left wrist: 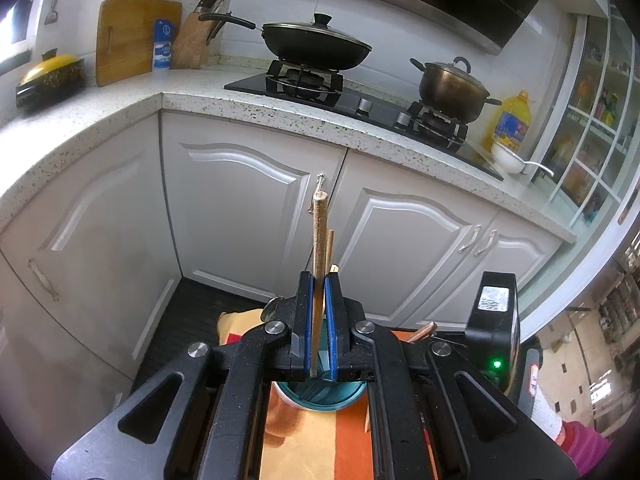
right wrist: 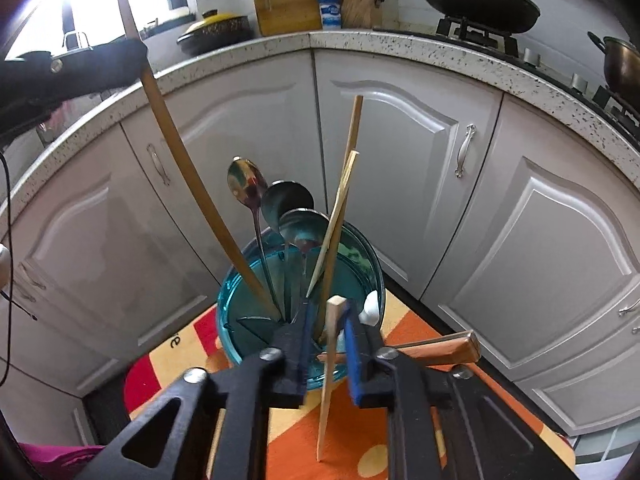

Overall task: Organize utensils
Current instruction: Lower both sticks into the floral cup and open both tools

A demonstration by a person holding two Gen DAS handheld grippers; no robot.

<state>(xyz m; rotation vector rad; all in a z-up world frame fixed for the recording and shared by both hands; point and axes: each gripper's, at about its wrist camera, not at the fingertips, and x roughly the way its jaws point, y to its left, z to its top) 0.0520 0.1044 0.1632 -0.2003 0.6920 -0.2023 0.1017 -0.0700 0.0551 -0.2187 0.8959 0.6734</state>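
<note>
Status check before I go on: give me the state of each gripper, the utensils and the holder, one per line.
Left gripper: shut on brown wooden chopstick, held upright, tip inside the holder.
Right gripper: fingers around pale wooden chopstick; grip unclear.
Teal glass utensil holder: upright on the orange patterned mat.
Three metal spoons: standing in the holder, bowls up.
Two pale chopsticks: leaning in the holder.
Black wok: lidded, on the stove.

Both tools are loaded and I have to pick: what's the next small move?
Probably lower the left tool to seat its chopstick: the right view shows the tip already inside the teal holder beside the spoons. The right tool's chopstick hangs outside the holder, so it can wait.
</note>
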